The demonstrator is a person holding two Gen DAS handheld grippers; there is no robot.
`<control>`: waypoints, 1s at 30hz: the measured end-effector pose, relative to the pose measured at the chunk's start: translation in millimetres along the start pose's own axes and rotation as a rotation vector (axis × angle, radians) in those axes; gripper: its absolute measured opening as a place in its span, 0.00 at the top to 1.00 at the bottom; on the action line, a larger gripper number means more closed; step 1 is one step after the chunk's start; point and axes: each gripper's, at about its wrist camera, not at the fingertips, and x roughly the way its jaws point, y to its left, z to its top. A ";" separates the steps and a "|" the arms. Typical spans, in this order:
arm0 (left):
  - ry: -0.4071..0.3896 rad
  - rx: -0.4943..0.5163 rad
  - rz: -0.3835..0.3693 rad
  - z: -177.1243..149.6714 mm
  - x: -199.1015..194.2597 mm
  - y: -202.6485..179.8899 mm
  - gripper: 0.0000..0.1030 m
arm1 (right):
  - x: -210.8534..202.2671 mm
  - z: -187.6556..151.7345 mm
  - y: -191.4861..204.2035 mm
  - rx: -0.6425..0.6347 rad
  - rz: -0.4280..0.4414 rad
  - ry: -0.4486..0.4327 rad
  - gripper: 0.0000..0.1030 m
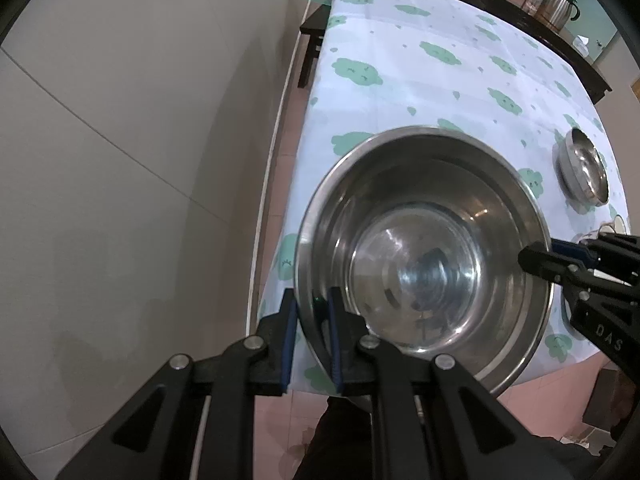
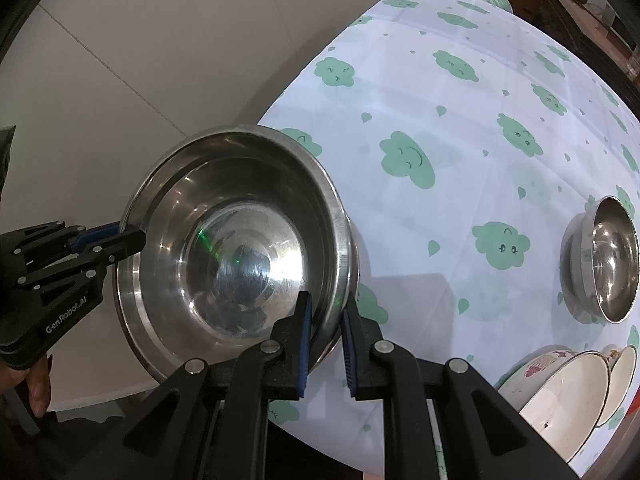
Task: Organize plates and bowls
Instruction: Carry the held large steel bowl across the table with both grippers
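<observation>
Two tools, one bowl: both grip the big steel bowl [image 1: 424,256] by its rim, opposite sides.
Desk [image 1: 420,80]: cloud-print cloth, big bare stretch beyond the bowl; wall to the left.
Big steel bowl: held at the desk's near-left corner, mouth tipped toward the cams; looks lifted off the cloth, can't confirm from either view. Seems to be two nested bowls (second rim line inside), not sure.
Left tool [image 1: 312,332]: nearly closed, blue pads pinch the near-left rim, one pad inside, one outside.
Right tool [image 2: 324,344]: same, narrow gap, rim wall between the pads on the bowl's right side; outer pad's contact not clear.
Cream bowls [image 2: 560,388]: two, enamel w/ red print, lying tilted at the near-right desk edge, touching each other.
Small steel bowl [image 2: 612,264]: sits in a shallow steel plate [image 2: 574,264], right of the big bowl, well apart from it.
Key relation: the other dishes all lie to the right of the held bowl, so the right tool's side leads; right hand is nearer the small steel set + cream bowls.
Next (my guess): carry the bowl rightward, level, both hands together; set it down, then nest the smaller ones.
Risk: thin rim grip, slick steel; uneven hand motion could twist it loose.
</observation>
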 end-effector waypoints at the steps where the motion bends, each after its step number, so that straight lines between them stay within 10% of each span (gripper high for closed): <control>1: 0.002 0.000 -0.001 0.0 0.6 0.2 0.89 | 0.8 -0.2 -0.1 0.000 0.002 0.003 0.85; 30: 0.039 0.006 0.007 -4.4 15.9 -5.2 0.88 | 15.0 -1.9 0.1 -0.018 0.004 0.039 0.85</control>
